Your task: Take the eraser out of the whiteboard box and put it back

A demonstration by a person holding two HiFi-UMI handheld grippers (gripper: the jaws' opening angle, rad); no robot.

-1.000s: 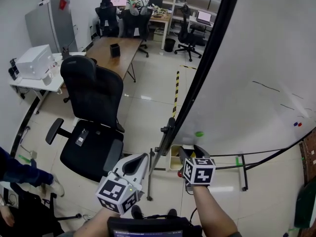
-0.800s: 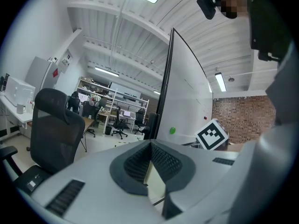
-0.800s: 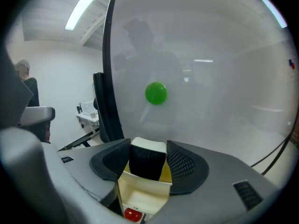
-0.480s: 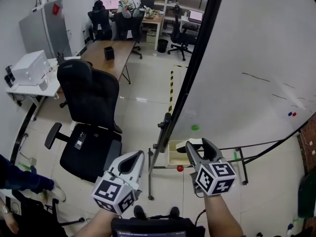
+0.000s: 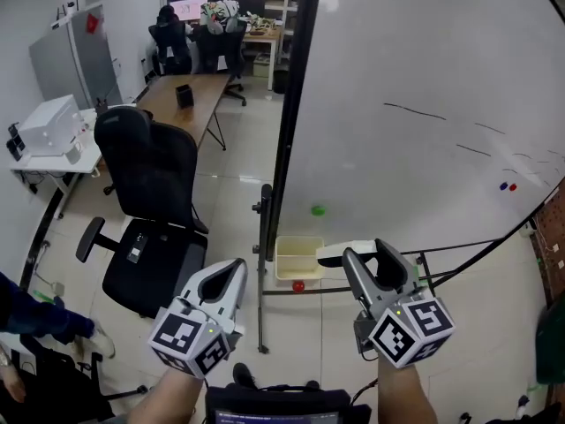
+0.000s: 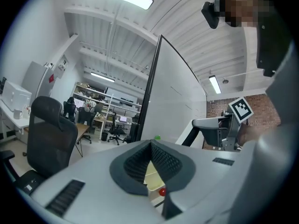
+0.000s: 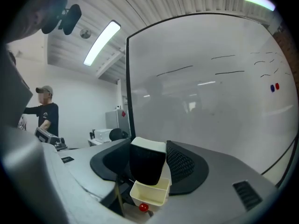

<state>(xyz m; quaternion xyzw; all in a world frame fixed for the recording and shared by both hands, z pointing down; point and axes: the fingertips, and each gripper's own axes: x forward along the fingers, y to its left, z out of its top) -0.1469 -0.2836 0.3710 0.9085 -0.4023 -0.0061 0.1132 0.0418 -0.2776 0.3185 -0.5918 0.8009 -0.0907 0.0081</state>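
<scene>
Saw a big whiteboard filling the right side, flat, glossy and white, bound by a thin black frame. Found a black office chair to its left, padded and curved. Made out the left gripper low in the head view, smooth grey plastic tapering forward, ribbed black inner faces closed together at the tips on nothing. Found the right gripper beside it, same grey shell, jaws spread wide and clamped on the eraser. Noted the whiteboard box low beside the frame: a cream plastic trough, square-cornered, open on top. Located the eraser out of that box, in the air just right of it in the head view. Read it as a block, dark finely textured face toward the gripper camera and taller than wide there, capped by a smooth white face. From the head view, traced that white face as a narrow strip lying level, crosswise to the jaws, one end poking past the left jaw. Spotted a small red ball just under the box and a small green magnet on the board above it.
</scene>
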